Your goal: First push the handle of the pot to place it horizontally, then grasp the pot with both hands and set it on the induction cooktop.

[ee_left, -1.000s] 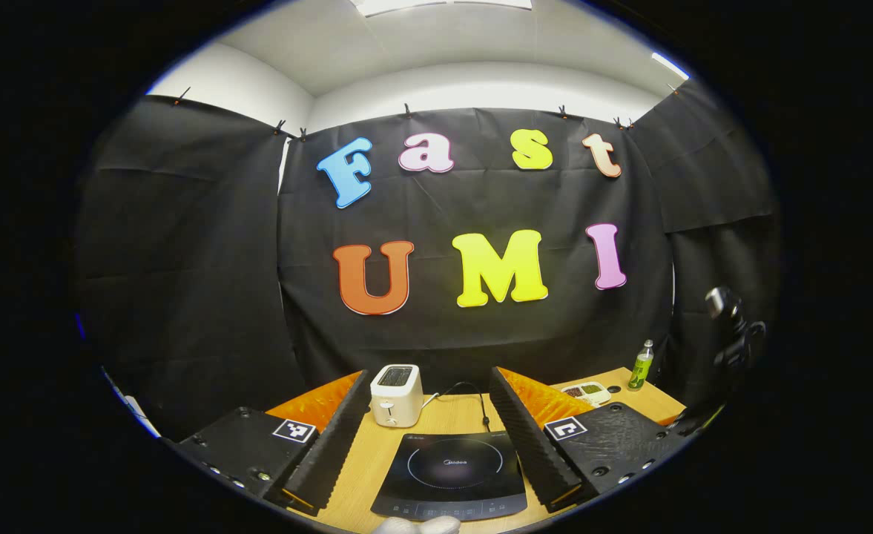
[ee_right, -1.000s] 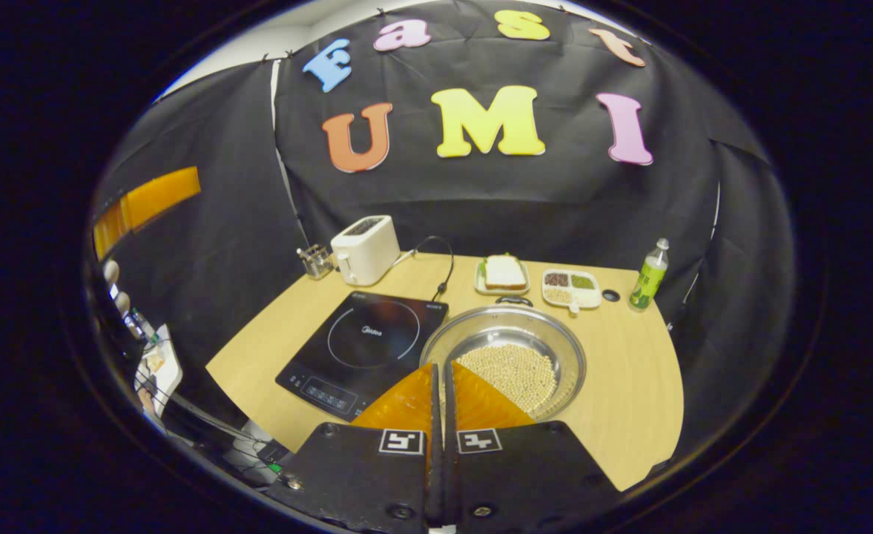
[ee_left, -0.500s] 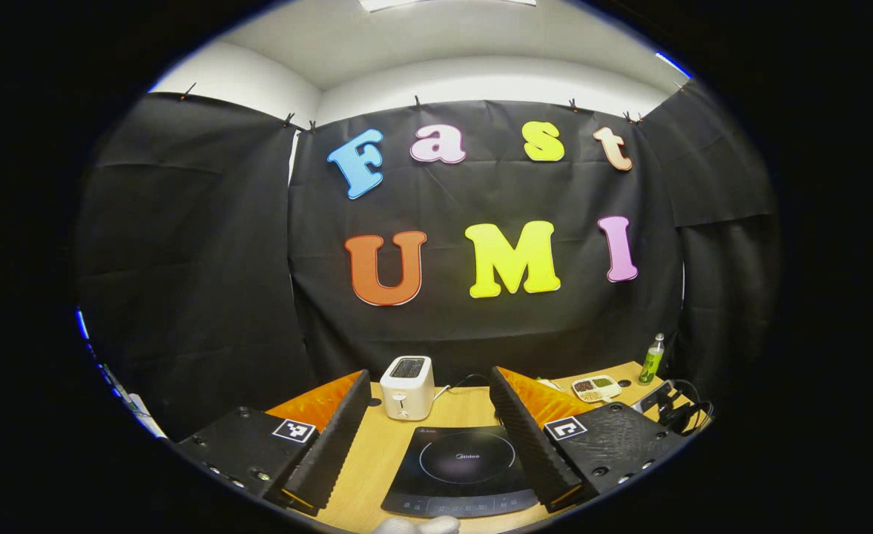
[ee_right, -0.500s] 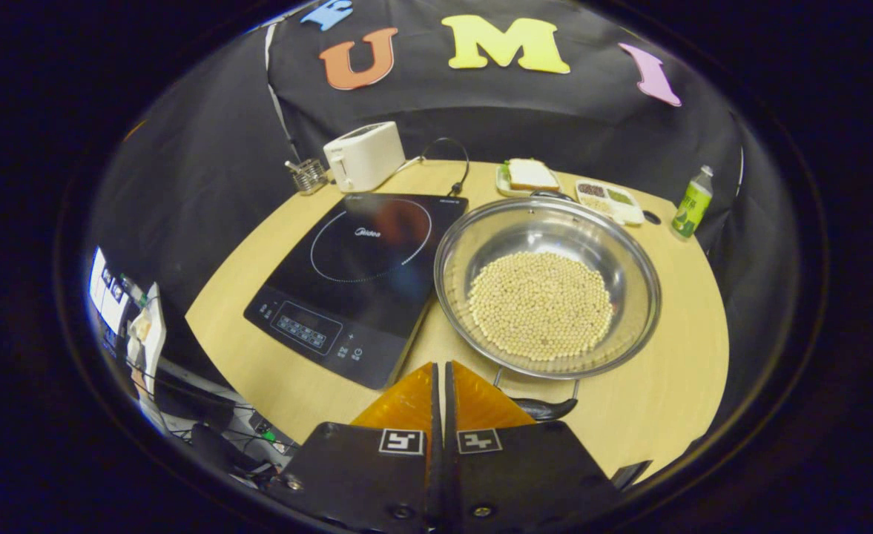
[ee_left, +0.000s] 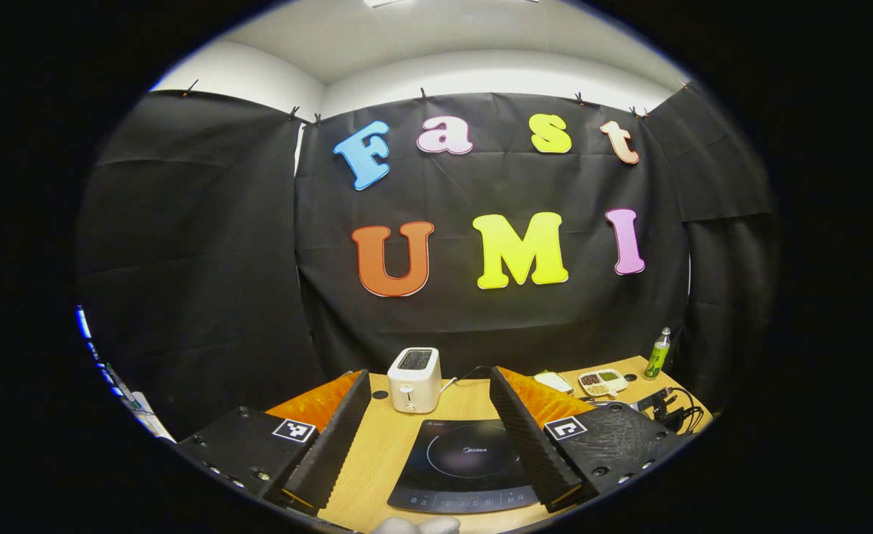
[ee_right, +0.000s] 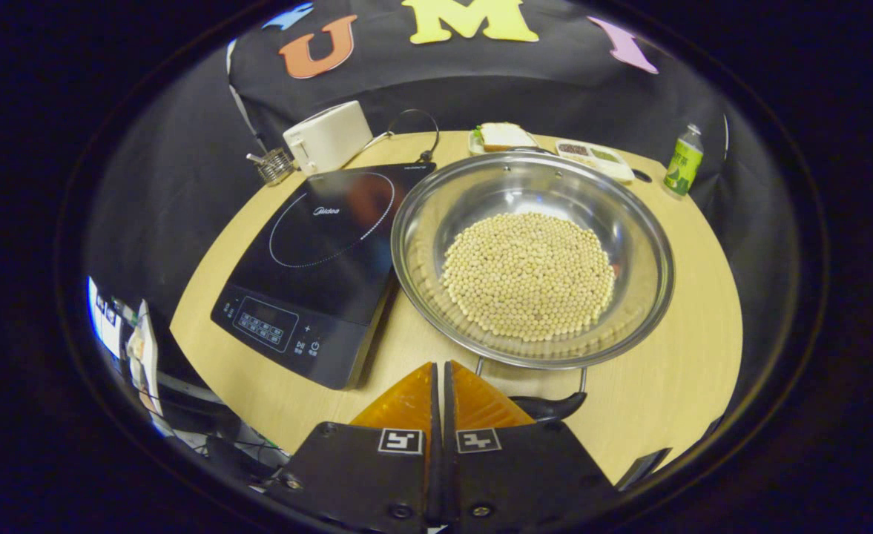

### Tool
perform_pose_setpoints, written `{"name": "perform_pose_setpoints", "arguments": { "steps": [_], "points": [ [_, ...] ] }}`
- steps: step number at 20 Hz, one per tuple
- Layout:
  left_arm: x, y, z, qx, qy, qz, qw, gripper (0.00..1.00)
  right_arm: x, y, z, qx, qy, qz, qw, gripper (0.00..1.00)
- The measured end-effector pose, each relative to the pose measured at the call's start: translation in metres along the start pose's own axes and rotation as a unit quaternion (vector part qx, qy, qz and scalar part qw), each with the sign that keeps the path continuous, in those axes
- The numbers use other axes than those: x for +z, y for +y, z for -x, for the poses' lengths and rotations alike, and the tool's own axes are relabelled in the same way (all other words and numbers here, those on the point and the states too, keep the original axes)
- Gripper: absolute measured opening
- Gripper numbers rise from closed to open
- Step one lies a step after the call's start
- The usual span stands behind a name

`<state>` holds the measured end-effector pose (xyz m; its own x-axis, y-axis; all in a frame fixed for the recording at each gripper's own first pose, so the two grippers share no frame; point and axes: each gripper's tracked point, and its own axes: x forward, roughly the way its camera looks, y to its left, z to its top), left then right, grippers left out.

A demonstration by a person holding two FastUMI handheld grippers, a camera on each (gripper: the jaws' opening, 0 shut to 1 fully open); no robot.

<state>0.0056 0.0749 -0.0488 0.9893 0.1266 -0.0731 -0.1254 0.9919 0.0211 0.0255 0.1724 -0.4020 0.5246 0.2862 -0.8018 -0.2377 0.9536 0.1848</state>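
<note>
A wide steel pot (ee_right: pixel 532 256) holding pale round beans sits on the wooden table, right of the black induction cooktop (ee_right: pixel 317 259). Its near black handle (ee_right: pixel 547 406) points toward me, just right of my right gripper (ee_right: pixel 440 371), which hovers above the table's near side with its fingers pressed together on nothing. The far handle (ee_right: pixel 529 150) lies at the pot's back rim. My left gripper (ee_left: pixel 429 382) is open, held level over the near table edge, with the cooktop (ee_left: pixel 469 463) between its fingers.
A white toaster (ee_right: pixel 325 137) with a cable stands behind the cooktop, beside a small wire holder (ee_right: pixel 273 165). A sandwich plate (ee_right: pixel 503 136), a divided snack tray (ee_right: pixel 592 154) and a green bottle (ee_right: pixel 682 162) line the table's back edge.
My right gripper has tilted down and moved toward the pot, which now looms larger with its near handle beside the fingertips. The left gripper view has drifted slightly left.
</note>
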Motion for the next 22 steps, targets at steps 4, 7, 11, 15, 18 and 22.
{"name": "perform_pose_setpoints", "arguments": {
  "steps": [4,7,11,15,18,22],
  "points": [
    [0.002,-0.004,-0.003,-0.002,-0.002,0.000,1.000,0.96,-0.004,-0.017,-0.001,-0.010,0.002,-0.008,1.000,0.04],
    [0.002,-0.008,-0.004,-0.003,-0.001,-0.002,1.000,0.96,-0.008,-0.034,0.002,-0.016,0.007,-0.021,1.000,0.04],
    [0.001,-0.014,-0.008,-0.004,0.000,0.000,1.000,0.96,-0.007,-0.061,0.007,-0.029,0.008,-0.030,0.999,0.04],
    [0.001,-0.025,-0.009,-0.009,0.001,0.004,1.000,0.96,-0.007,-0.089,0.013,-0.046,0.007,-0.032,0.998,0.04],
    [0.003,-0.031,-0.012,-0.012,-0.002,0.005,1.000,0.96,-0.006,-0.108,0.013,-0.055,0.010,-0.037,0.998,0.04],
    [0.004,-0.035,-0.013,-0.010,-0.001,0.008,1.000,0.96,-0.006,-0.131,0.014,-0.066,0.013,-0.036,0.997,0.04]
  ]
}}
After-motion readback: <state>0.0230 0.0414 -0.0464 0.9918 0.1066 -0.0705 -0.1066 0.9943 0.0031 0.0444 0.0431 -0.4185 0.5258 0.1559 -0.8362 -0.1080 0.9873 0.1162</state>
